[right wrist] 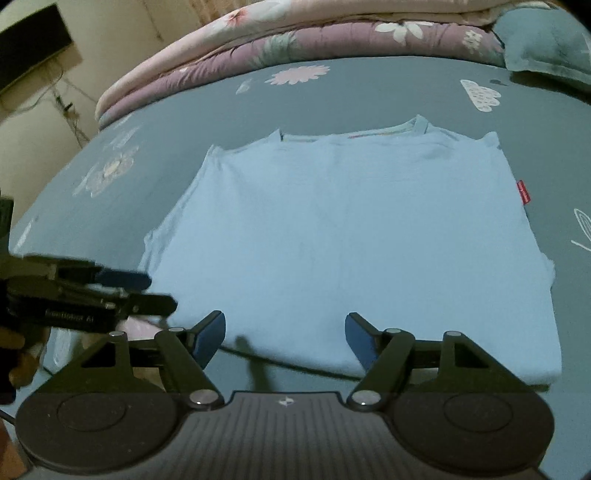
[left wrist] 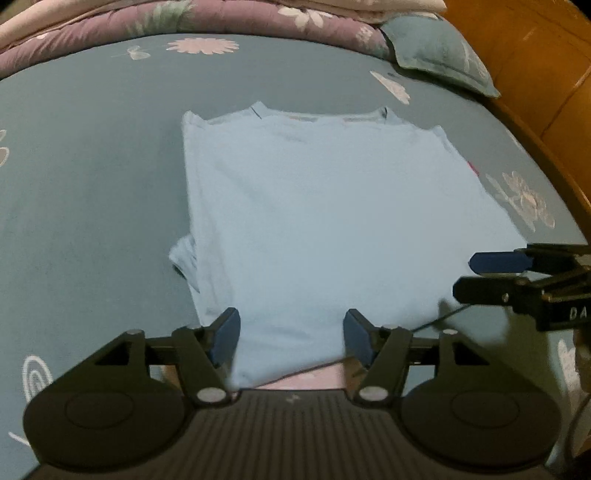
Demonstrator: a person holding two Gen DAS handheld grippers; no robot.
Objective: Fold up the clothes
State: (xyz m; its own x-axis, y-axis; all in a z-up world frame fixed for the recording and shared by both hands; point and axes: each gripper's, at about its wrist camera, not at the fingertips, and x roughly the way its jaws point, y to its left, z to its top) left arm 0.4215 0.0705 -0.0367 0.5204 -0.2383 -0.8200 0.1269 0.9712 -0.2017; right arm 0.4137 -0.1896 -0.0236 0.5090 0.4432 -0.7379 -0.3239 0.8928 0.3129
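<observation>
A light blue T-shirt (left wrist: 325, 221) (right wrist: 351, 236) lies folded flat on the teal flowered bedsheet (left wrist: 92, 184) (right wrist: 369, 88), collar toward the far side and a red tag (right wrist: 523, 192) on its right edge. My left gripper (left wrist: 291, 339) is open at the shirt's near left hem, and the cloth edge lies loose between its blue pads (left wrist: 225, 339). My right gripper (right wrist: 285, 338) is open just in front of the near hem, with mostly bare sheet between its fingers. Each gripper shows from the side in the other's view: right gripper (left wrist: 480, 273), left gripper (right wrist: 147, 291).
Folded purple and pink quilts (left wrist: 184, 26) (right wrist: 295, 37) are stacked along the far side of the bed, with a teal pillow (left wrist: 439, 55) at the back right. A wooden bed frame (left wrist: 535, 74) runs along the right. A pale pink patch (left wrist: 314, 380) shows below the near hem.
</observation>
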